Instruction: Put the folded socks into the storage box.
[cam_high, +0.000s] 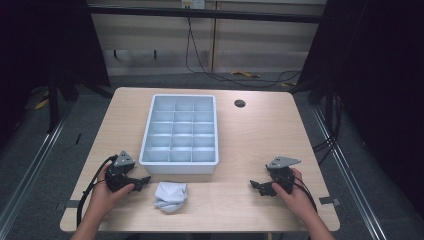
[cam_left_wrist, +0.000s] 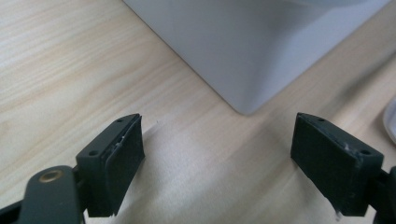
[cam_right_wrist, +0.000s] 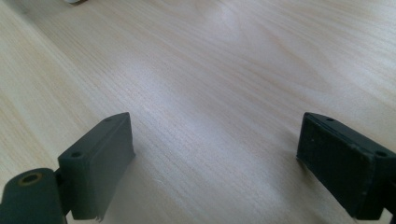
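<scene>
Cloth (cam_high: 170, 196), white and crumpled into a loose ball, lies on the table (cam_high: 250, 135) just in front of the tray (cam_high: 216, 130), near the middle of the tray's near wall but apart from it. It is bunched up, so it has no clear long axis; if anything it is a little wider across than deep.

From the tray's near left corner, the left gripper (cam_high: 141, 181) sits just beside and slightly nearer the person, its jaws pointing toward the cloth. In the left gripper view the two black jaws stand wide apart with bare wood between them, the tray's corner (cam_left_wrist: 247, 100) just ahead, and a sliver of white cloth (cam_left_wrist: 391, 122) at the right edge. The cloth therefore lies ahead and to the right of those open jaws, near but not touching.

The right gripper (cam_high: 256, 186) rests well off from the tray's near right corner, also aimed inward at the cloth, its jaws likewise spread wide over bare table with nothing between them.

The left gripper looks clearly nearer to the cloth than the right, so it seems the likelier one to reach it first, with a short sideways move along the tray's near wall.
</scene>
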